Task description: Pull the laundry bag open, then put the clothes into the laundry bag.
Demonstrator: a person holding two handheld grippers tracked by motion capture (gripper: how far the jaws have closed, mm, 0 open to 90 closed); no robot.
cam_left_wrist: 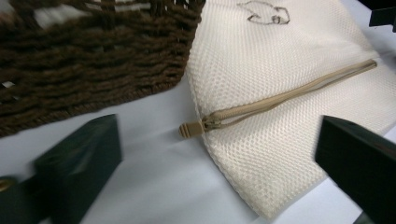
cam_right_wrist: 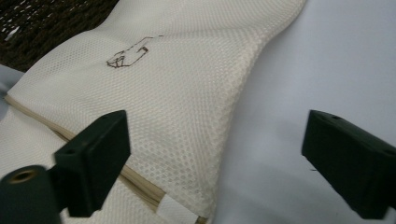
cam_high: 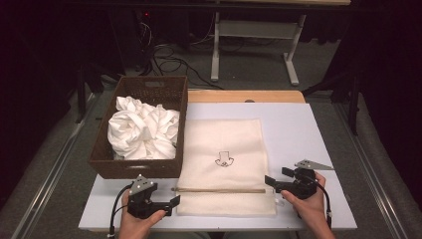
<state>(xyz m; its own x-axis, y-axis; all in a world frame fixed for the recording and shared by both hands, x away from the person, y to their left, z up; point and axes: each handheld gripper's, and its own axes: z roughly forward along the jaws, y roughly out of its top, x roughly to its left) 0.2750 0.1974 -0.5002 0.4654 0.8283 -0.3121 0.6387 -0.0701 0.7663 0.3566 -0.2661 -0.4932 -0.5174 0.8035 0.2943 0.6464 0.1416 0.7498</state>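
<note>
Mesh laundry bag [cam_high: 221,164], cream and flat on the white desk [cam_high: 308,134], lies just right of the brown wicker basket [cam_high: 107,167] that holds crumpled white cloth [cam_high: 142,132]. It looks light, limp and apt to bunch or slide, so the firm tan zipper [cam_high: 219,190] near its front edge, with its ribbed pull [cam_left_wrist: 190,129] at the bag's left corner, seems the surest place to pinch. A small dark emblem [cam_high: 224,159] marks its middle. The left hand-held gripper [cam_high: 175,201] stands wide open, aimed at the pull; the right hand-held gripper [cam_high: 271,181] gapes equally at the zipper's other end, gripping nothing.
</note>
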